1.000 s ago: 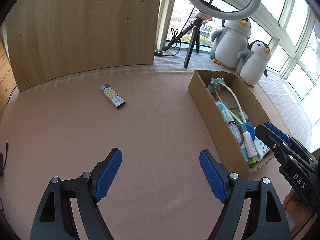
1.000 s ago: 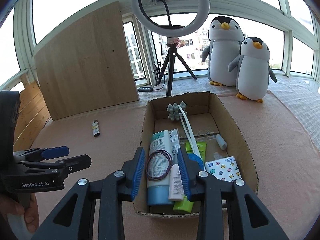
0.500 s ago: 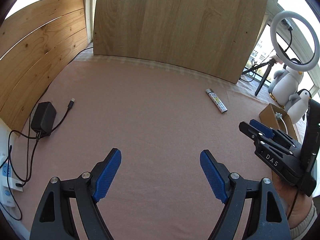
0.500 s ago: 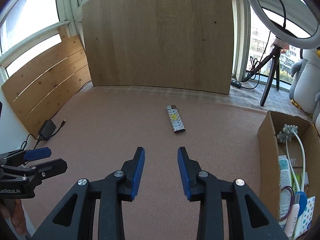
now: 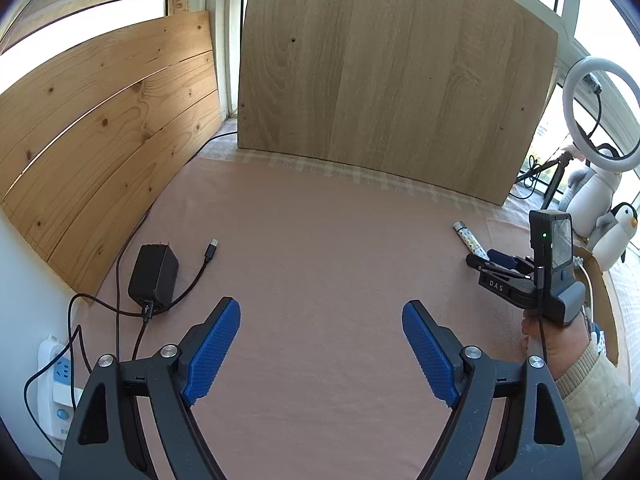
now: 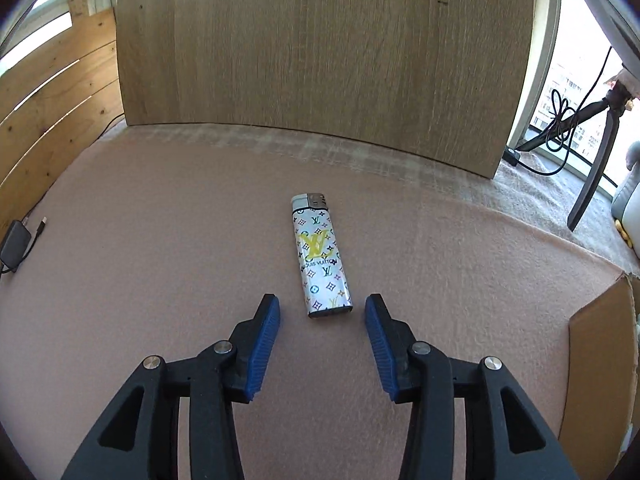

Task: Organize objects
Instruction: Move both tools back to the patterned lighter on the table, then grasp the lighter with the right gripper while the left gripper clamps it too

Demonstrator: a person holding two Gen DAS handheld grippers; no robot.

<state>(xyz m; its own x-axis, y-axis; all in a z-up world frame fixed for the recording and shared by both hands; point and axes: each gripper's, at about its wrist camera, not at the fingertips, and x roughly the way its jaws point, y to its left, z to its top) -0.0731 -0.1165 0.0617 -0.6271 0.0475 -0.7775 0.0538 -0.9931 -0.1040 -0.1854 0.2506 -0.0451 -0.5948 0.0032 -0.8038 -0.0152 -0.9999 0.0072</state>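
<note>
The left tool points steeply down with its blue pads spread wide and nothing between them. The right tool also tilts down, its jaws opening, with no object between the pads. In the left wrist view the right hand, in a beige sleeve, grips the right tool's handle.

Pink carpet, wooden panels, sunlit windows behind
</note>
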